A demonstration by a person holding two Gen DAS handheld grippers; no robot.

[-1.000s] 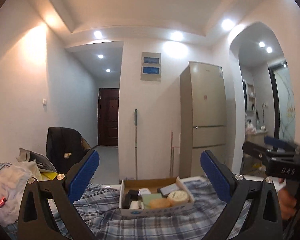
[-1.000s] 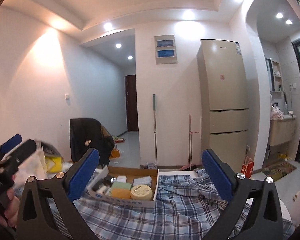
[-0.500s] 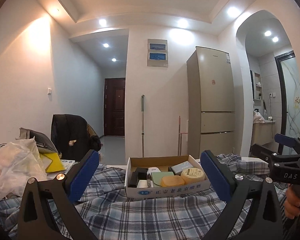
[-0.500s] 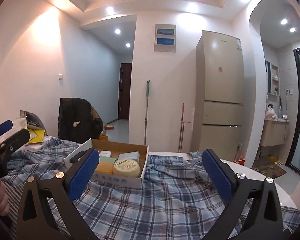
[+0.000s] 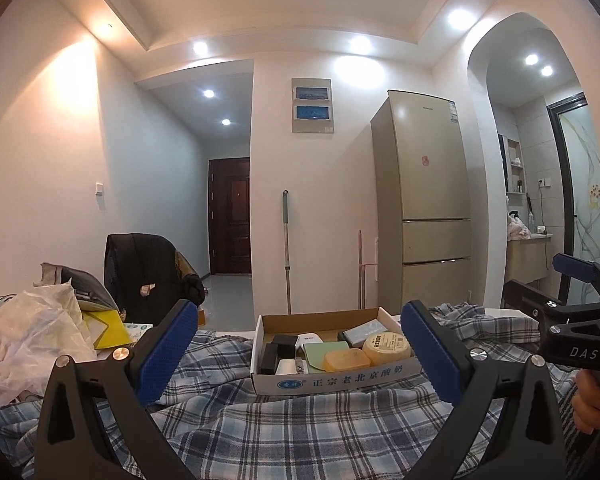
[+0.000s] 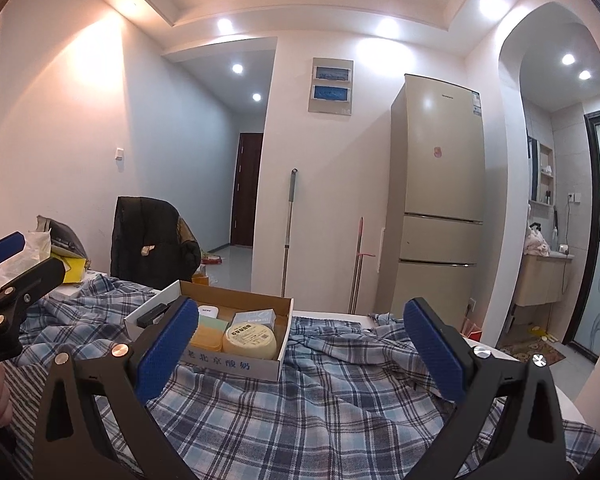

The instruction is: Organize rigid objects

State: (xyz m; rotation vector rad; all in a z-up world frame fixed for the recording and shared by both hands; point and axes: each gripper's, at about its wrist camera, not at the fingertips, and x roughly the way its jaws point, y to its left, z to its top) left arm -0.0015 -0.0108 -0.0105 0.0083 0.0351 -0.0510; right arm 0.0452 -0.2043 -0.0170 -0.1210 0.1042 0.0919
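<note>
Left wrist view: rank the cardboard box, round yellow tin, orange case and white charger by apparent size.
1. cardboard box, clearly largest
2. round yellow tin and orange case, too alike to rank
3. white charger, partly hidden, so its rank is unsure

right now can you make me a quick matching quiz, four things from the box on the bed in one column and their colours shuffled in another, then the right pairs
Things
1. round tub
2. soap case in the front row
3. flat pad behind that case
4. block at the left end

Colours
A. black
B. pale yellow
C. orange
D. light green

Pairs: 1-B, 2-C, 3-D, 4-A

All four lie in the cardboard box on the plaid cloth.
</note>
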